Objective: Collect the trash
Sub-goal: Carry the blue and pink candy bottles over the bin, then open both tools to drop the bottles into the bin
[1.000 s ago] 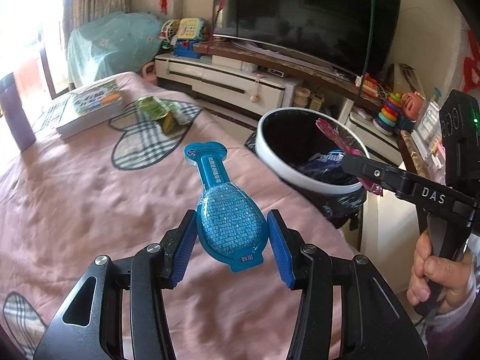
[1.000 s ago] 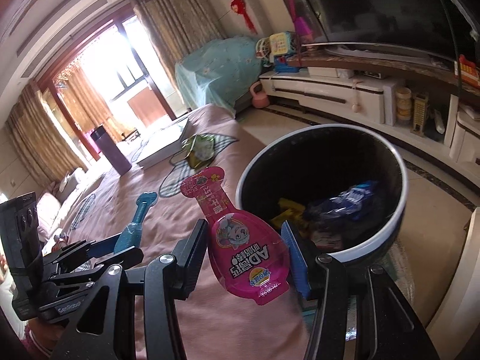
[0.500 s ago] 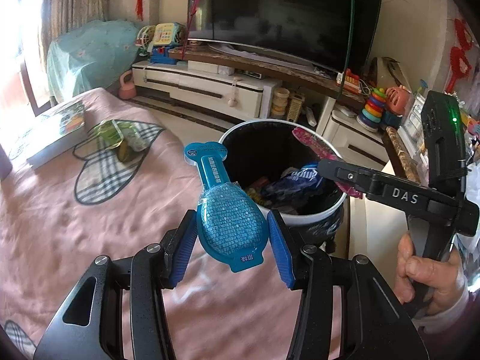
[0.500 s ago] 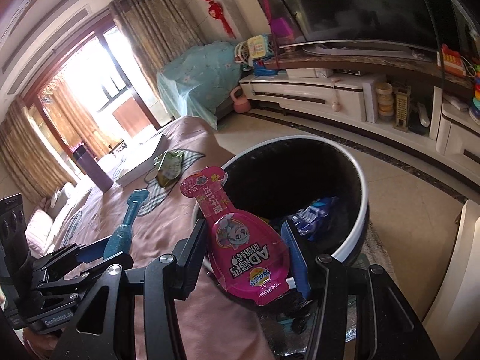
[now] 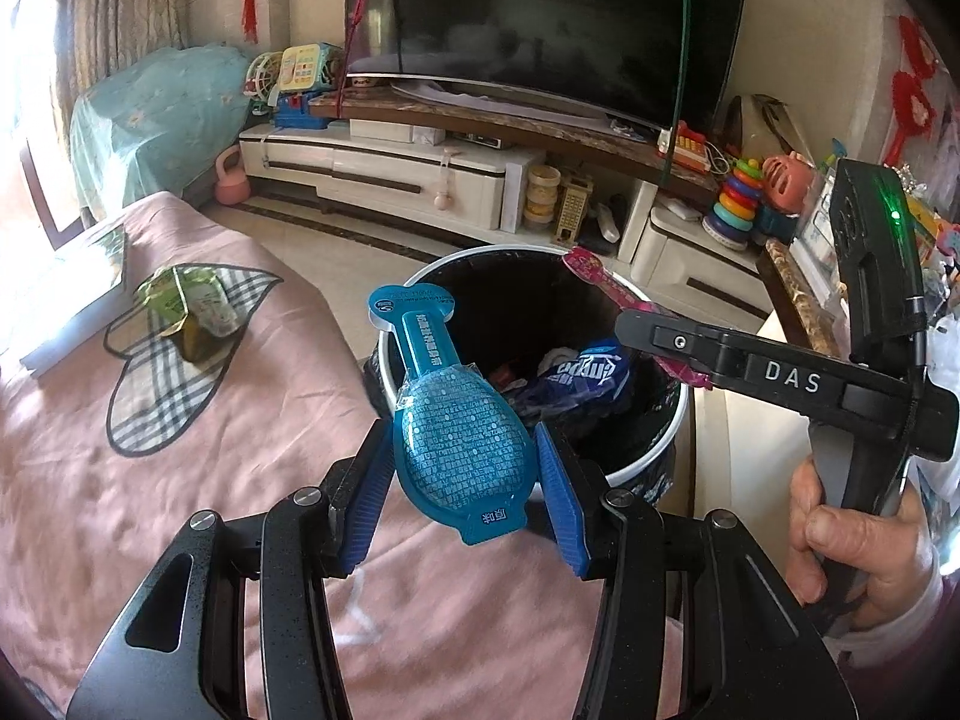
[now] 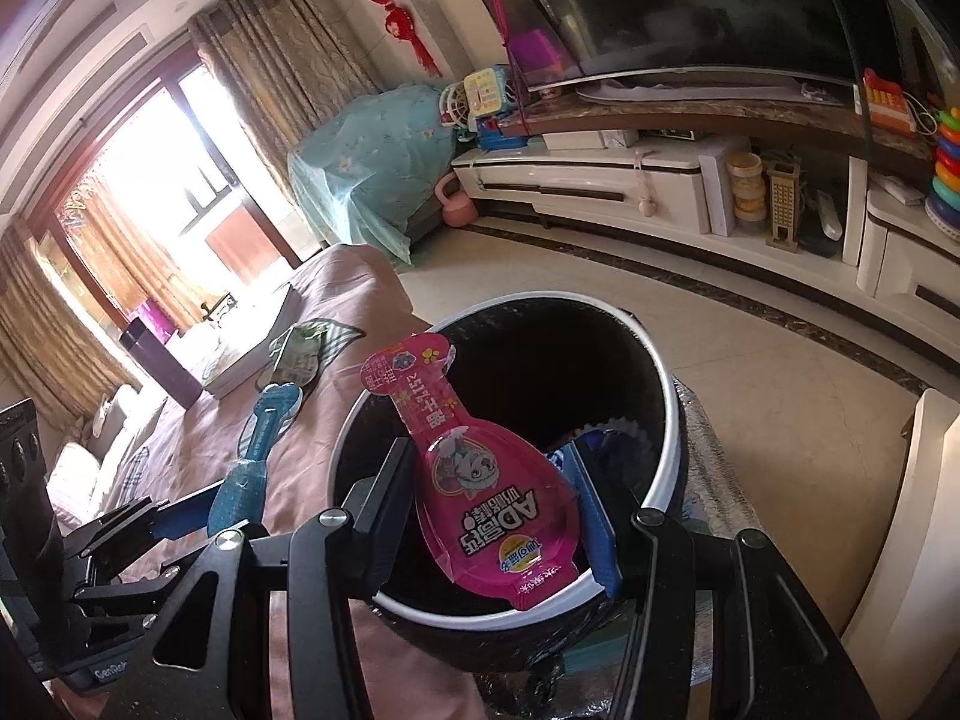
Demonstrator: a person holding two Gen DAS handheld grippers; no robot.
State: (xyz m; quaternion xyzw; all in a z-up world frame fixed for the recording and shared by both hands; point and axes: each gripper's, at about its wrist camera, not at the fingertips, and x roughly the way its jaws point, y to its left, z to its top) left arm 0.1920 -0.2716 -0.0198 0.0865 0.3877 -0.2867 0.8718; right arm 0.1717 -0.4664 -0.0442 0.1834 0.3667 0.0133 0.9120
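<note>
My left gripper [image 5: 462, 468] is shut on a blue pouch wrapper [image 5: 450, 432] and holds it at the near rim of the black trash bin [image 5: 672, 438], which has a white rim and wrappers inside. My right gripper [image 6: 498, 510] is shut on a pink pouch wrapper [image 6: 480, 480] and holds it over the bin's opening [image 6: 660, 372]. The right gripper also shows in the left wrist view [image 5: 636, 324], above the bin. A green crumpled packet [image 5: 192, 312] lies on the pink table cloth.
A book [image 5: 66, 294] lies at the table's far left and a dark tumbler [image 6: 159, 360] stands beyond it. A TV cabinet [image 5: 420, 174] with toys runs along the far wall. A pale cabinet edge [image 6: 912, 516] stands right of the bin.
Both grippers have moved toward the bin with their wrappers. The pink wrapper is now over the bin's opening, and the blue one has reached its near rim.
</note>
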